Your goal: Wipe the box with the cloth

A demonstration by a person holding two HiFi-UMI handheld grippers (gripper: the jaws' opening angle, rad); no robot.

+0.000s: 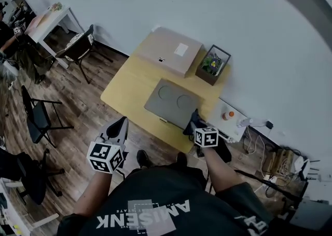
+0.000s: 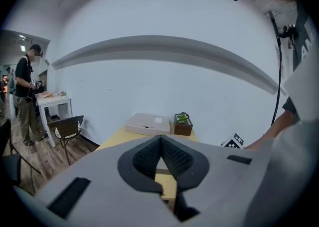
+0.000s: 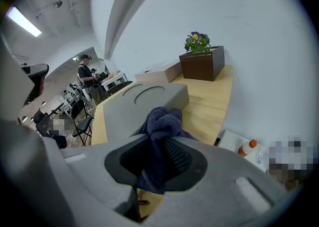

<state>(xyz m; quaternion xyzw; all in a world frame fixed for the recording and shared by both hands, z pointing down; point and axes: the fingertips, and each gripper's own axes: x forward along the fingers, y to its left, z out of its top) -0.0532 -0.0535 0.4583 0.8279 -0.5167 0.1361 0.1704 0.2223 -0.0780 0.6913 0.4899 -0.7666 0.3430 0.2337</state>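
Observation:
A flat grey box (image 1: 174,102) with two round recesses lies on the yellow table (image 1: 124,87), near its front edge. Behind it rests a tan cardboard box (image 1: 169,51). My right gripper (image 1: 193,119) hovers at the grey box's near right corner, shut on a dark blue cloth (image 3: 162,121) that bunches out past the jaws. The grey box (image 3: 144,99) fills the space just ahead of it. My left gripper (image 1: 121,124) hangs over the floor, short of the table's front edge, jaws closed together (image 2: 160,141) with nothing in them.
A brown planter (image 1: 213,65) with flowers stands at the table's far right corner. A low white unit (image 1: 231,121) holding an orange-capped bottle sits right of the table, with cables beyond it. Black chairs (image 1: 39,118) and a white desk (image 1: 49,22) are at the left.

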